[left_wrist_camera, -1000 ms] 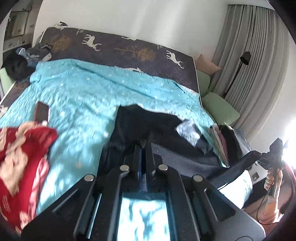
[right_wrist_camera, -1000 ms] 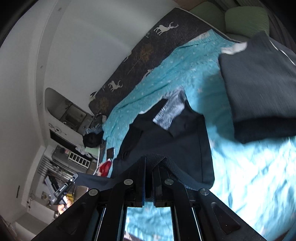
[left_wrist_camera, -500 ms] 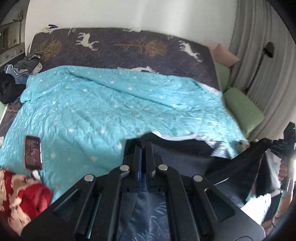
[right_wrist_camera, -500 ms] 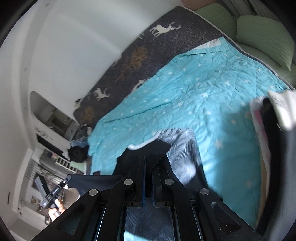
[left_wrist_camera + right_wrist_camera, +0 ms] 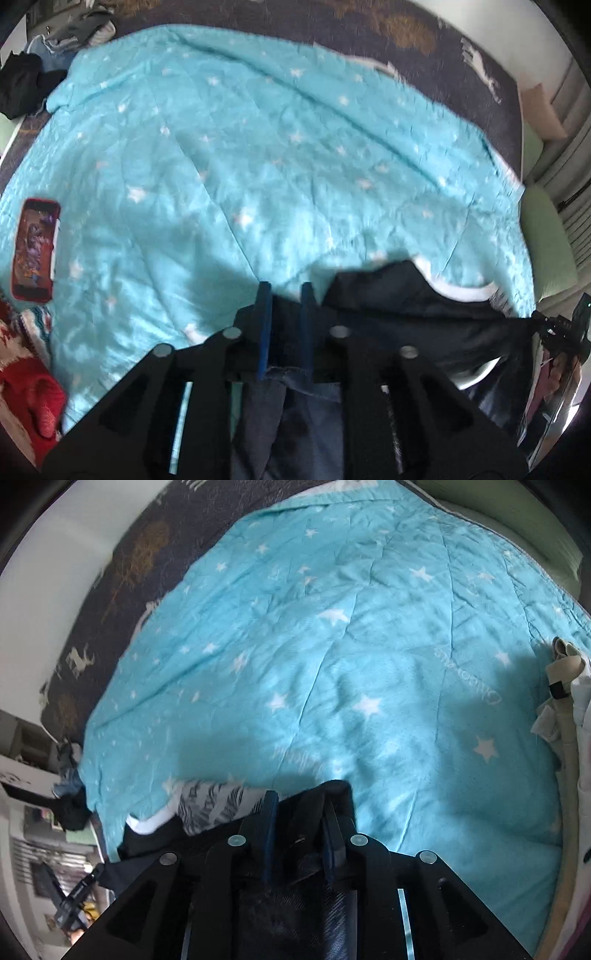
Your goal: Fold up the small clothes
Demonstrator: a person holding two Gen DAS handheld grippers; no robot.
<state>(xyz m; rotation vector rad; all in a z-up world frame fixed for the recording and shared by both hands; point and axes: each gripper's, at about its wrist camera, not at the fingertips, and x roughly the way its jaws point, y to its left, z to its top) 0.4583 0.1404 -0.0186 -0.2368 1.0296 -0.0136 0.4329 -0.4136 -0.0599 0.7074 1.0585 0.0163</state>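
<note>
A dark navy garment (image 5: pixel 413 306) with a leaf-print lining (image 5: pixel 210 805) hangs stretched between my two grippers above the near edge of a turquoise star quilt (image 5: pixel 258 166). My left gripper (image 5: pixel 285 291) has its jaws slightly parted, with the garment's cloth lying between the fingers. My right gripper (image 5: pixel 299 805) is the same at the other corner. The right gripper also shows at the far right of the left wrist view (image 5: pixel 565 328), pulling the hem taut. The left gripper shows at the lower left of the right wrist view (image 5: pixel 74 893).
A red-cased phone (image 5: pixel 35 247) lies on the quilt's left side, with a red and white garment (image 5: pixel 26 387) below it. Folded pale clothes (image 5: pixel 569 709) sit at the quilt's right edge. Dark clothes (image 5: pixel 22 81) are piled at the far left corner.
Both grippers have carried the dark garment up off the quilt and back toward the near edge. Their jaws, tightly shut before, now show a gap.
</note>
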